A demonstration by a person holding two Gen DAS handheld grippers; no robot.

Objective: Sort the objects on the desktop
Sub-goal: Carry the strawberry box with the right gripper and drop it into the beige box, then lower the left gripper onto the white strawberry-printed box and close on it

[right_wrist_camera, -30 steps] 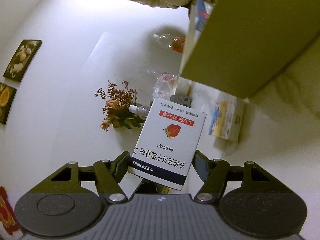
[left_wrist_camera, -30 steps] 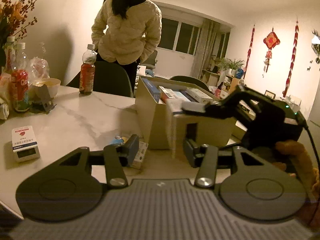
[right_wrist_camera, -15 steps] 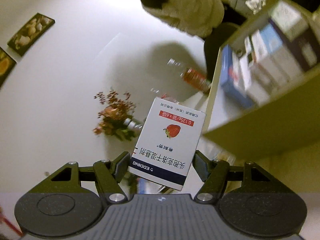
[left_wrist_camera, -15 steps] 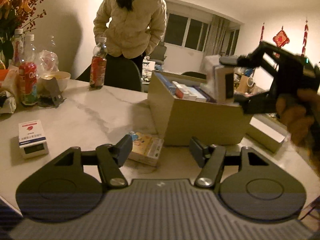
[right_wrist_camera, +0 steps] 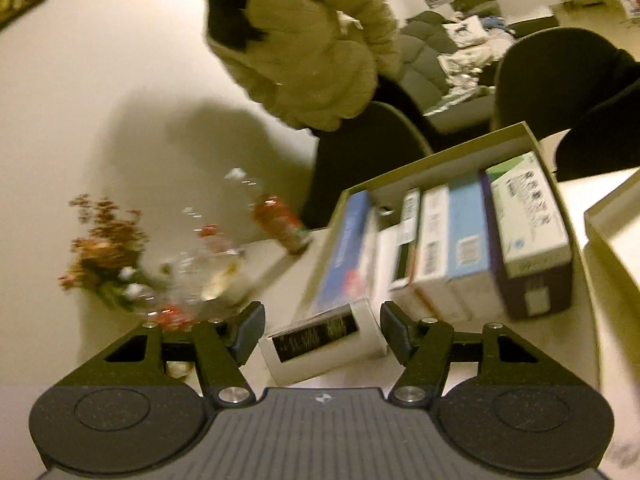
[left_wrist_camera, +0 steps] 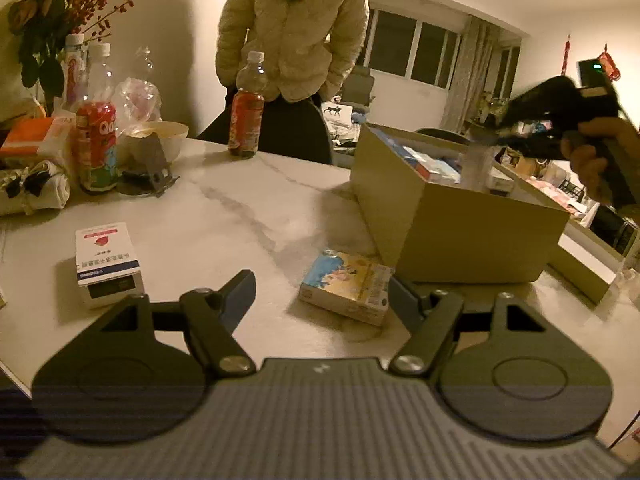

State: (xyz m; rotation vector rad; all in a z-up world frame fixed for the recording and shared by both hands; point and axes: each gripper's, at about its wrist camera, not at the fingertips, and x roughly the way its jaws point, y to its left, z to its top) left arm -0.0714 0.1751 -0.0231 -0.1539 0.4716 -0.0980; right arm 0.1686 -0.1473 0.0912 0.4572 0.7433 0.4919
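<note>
Cardboard box on marble table, packed with cartons. Right gripper above it, jaws closing around white carton, pads not visibly pressing. Left gripper opening, empty, just behind illustrated carton.

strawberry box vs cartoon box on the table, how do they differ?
The strawberry box is mostly white with a dark blue band; the cartoon box is blue and yellow. The strawberry box sits out in the open, left of the left gripper; the cartoon box lies beside the cardboard bin. Both lie flat on the table, ungripped.
</note>
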